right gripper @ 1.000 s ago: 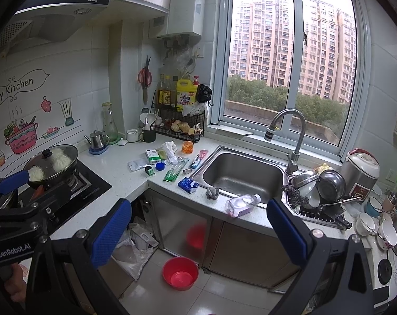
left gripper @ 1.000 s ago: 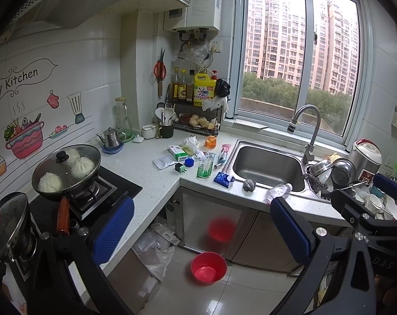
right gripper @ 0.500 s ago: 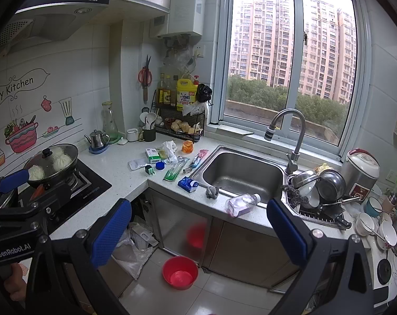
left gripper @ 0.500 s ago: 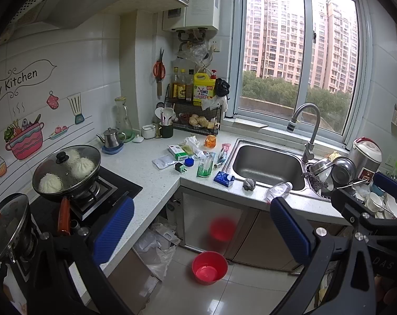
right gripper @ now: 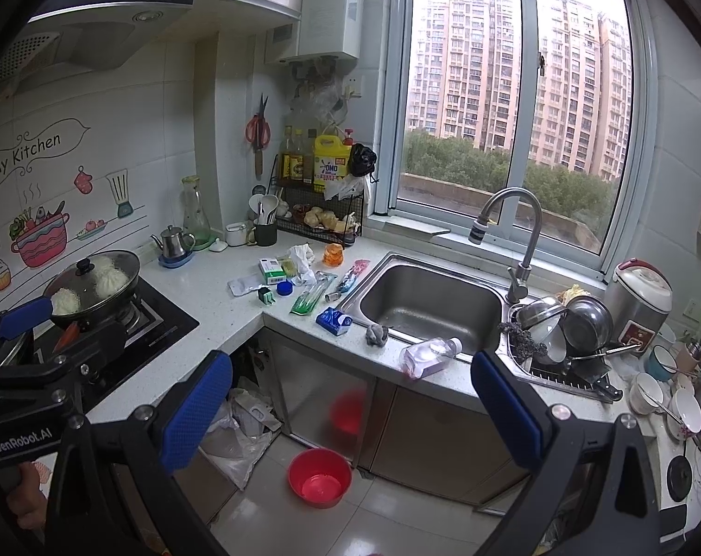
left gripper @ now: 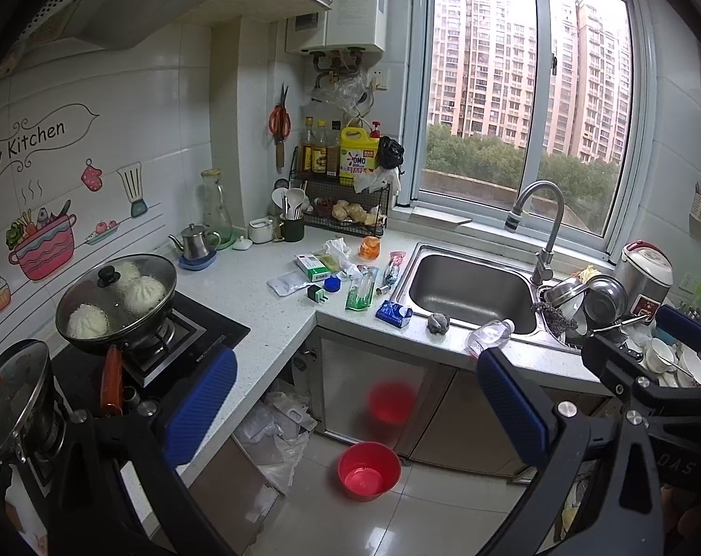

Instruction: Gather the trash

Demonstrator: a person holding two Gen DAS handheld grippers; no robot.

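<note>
Both grippers wide open, empty, held back from the counter (left gripper: pixel 257 306), well apart from all trash. Left gripper (left gripper: pixel 350 412) faces the counter corner; right gripper (right gripper: pixel 350 412) faces the sink (right gripper: pixel 424 306) front.

Trash, by location:
- Cluster on the counter left of the sink: tissue (right gripper: pixel 301 255), green box (right gripper: pixel 271 271), blue cap (right gripper: pixel 283 288), clear pouch (right gripper: pixel 243 285), green sachet (right gripper: pixel 311 299), orange cup (right gripper: pixel 332 255), pink wrapper (right gripper: pixel 352 275).
- Blue carton (right gripper: pixel 334 320) at the sink's front-left corner.
- Grey wad (right gripper: pixel 376 334) on the sink's front rim.
- Bottle (right gripper: pixel 429 353) lying on its side on the front ledge, cap toward the sink.
- Plastic bag (right gripper: pixel 239 440) on the floor under the counter corner; red basin (right gripper: pixel 320 477) on the tiles near it. Which one is the bin: cannot tell.

Step judged: approach, first pick not yet begun.

Method notes:
- Nearest pieces first: bottle for right, carton for left.
- Bottle: close across the body, not the neck; round, likely to roll off the ledge if nudged.
- Sachet, pouch: flat; pinch at a raised edge, fingers angled low.
- Tissue: soft, pinch at the peak.
- Cluster tight; single piece per grasp, else neighbours dragged.
- Keep clear of the pan (left gripper: pixel 118 296) on the hob, and the dish rack (right gripper: pixel 568 338).
</note>
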